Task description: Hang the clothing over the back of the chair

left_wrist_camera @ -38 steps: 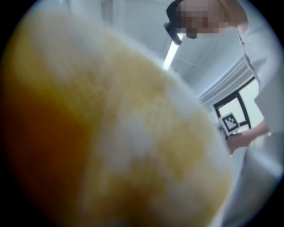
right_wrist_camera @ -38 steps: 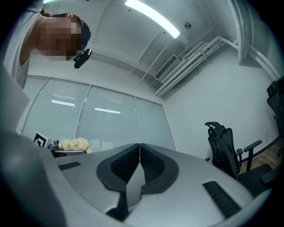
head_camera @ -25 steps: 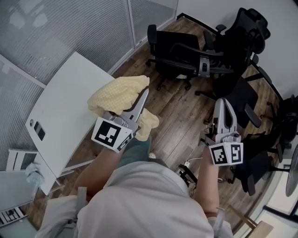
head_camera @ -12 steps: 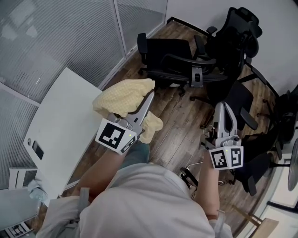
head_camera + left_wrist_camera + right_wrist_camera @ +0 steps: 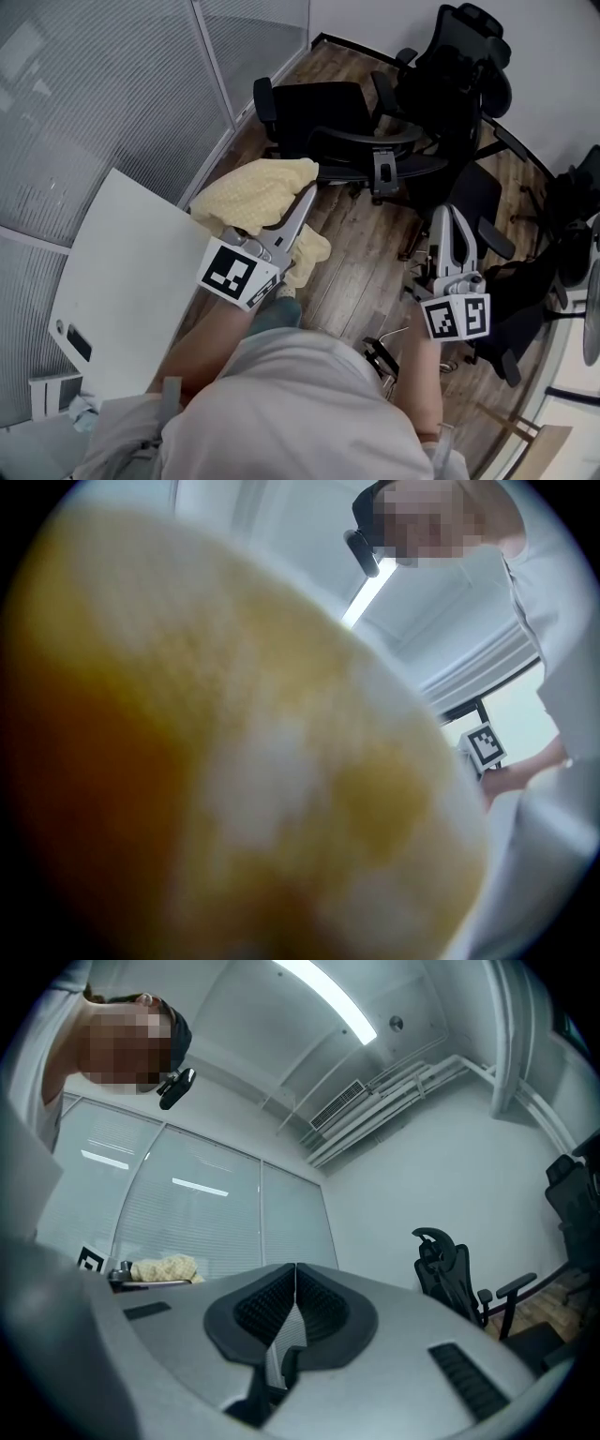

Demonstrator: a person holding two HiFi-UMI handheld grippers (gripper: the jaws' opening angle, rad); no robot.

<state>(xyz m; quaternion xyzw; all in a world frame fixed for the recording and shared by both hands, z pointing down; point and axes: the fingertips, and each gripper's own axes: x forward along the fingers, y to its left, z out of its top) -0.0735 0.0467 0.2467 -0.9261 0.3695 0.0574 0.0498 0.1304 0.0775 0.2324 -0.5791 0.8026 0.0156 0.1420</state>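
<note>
**Clothing (image 5: 258, 192) in grip, draping not yet begun**

Gripping the yellow clothing in the left tool (image 5: 305, 199), jaws almost together and pinching a bunch of the fabric. Carrying most of it heaped over the top of that tool, with one fold dangling beneath. Filling nearly the whole left gripper view with blurred yellow cloth (image 5: 234, 761), so hiding the jaws there.

Holding the right tool (image 5: 450, 216) closed on nothing, its ribbed pads meeting in the right gripper view (image 5: 295, 1283) with only the room beyond them.

Keeping the bundle in the air above the wooden floor (image 5: 366, 253), between the corner of the white tabletop (image 5: 122, 272) and the black office chairs (image 5: 319, 117), touching neither.

Judging by this, sitting at the carrying stage: pickup apparently done, hanging not yet started. No fabric lying over any chair back.

Leaving most of the work ahead: bringing the bundle up to one chair back, shaking it out of its crumpled heap, laying it across the top edge, and letting go. Probably calling on the free right tool to catch a second edge and spread the cloth.
</note>
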